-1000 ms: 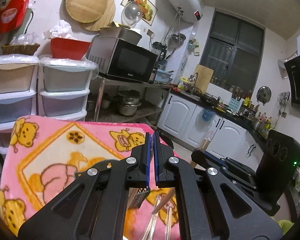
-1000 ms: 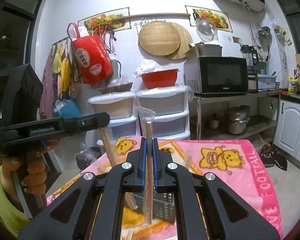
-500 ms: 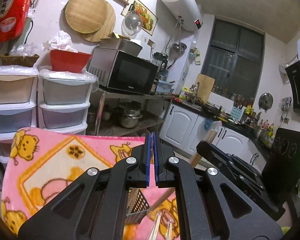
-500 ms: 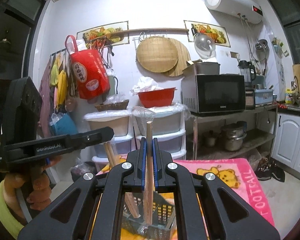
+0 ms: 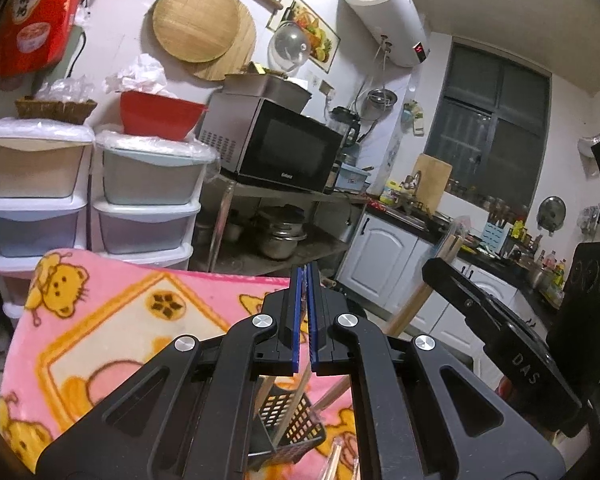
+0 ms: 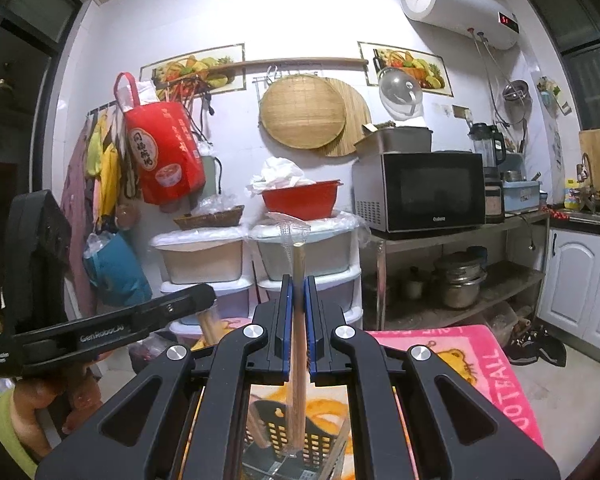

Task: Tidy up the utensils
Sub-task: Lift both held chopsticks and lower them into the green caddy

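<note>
My right gripper (image 6: 299,292) is shut on a pair of wrapped wooden chopsticks (image 6: 298,344), held upright with the lower end inside a black perforated utensil basket (image 6: 296,436) on the pink blanket. My left gripper (image 5: 305,292) is shut on another wrapped chopstick pair (image 5: 294,404) that reaches down into the same basket (image 5: 290,424). In the right wrist view the left gripper (image 6: 198,300) sits at the left with its chopsticks (image 6: 208,326) below it. In the left wrist view the right gripper (image 5: 440,270) is at the right, holding its chopsticks (image 5: 416,304).
A pink cartoon blanket (image 5: 112,320) covers the table. More wrapped chopsticks (image 5: 336,460) lie on it beside the basket. Stacked plastic drawers (image 6: 300,264), a microwave (image 6: 420,190) on a steel shelf and white cabinets (image 5: 384,256) stand behind.
Both grippers have risen and tilted up, each still holding its chopsticks. The basket now shows lower in both views, with the chopstick ends inside it.
</note>
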Tool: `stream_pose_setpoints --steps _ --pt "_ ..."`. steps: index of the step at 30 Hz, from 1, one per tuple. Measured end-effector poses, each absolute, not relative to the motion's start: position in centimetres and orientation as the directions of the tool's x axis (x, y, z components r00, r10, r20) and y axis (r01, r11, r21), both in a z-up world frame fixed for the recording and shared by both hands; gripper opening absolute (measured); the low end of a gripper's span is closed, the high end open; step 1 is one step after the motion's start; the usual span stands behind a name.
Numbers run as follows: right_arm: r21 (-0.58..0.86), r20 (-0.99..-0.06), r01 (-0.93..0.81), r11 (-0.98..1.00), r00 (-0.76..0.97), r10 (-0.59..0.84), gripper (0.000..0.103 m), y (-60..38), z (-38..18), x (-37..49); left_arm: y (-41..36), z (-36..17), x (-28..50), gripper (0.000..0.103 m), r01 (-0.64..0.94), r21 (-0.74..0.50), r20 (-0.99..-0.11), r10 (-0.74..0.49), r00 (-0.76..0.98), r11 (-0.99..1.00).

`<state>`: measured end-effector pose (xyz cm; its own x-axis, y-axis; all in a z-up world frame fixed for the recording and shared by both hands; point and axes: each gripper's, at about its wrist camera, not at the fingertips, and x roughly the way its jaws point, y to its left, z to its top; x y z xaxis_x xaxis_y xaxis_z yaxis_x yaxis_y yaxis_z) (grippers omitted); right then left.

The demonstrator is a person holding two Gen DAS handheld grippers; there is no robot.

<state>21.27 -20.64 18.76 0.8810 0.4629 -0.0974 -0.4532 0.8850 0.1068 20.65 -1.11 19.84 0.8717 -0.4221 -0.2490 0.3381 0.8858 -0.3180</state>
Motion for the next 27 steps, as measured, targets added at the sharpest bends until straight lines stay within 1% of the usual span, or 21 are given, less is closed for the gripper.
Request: stream_pose_setpoints --steps 11,17,22,27 --pt "0.135 -0.179 -0.416 0.899 0.882 0.436 0.006 -20.1 14.7 24.4 -0.8 16.4 21.7 0.001 0.316 -0.355 -0.276 -0.421 0.864 0.88" --pt "0.144 -0.227 -0.398 0.906 0.878 0.422 0.006 -19.4 12.4 25.3 -0.7 13.9 21.8 0.001 0.296 -0.372 -0.308 -0.418 0.855 0.88" --pt "0.156 -0.259 -0.388 0.908 0.871 0.417 0.006 -19.4 10.8 25.9 -0.7 12.6 21.7 0.001 0.28 -0.358 -0.331 -0.402 0.854 0.891" --pt "0.166 -0.284 -0.386 0.907 0.862 0.419 0.006 -19.3 9.6 26.0 -0.7 12.2 21.5 0.001 0.274 -0.353 -0.332 -0.393 0.858 0.895"
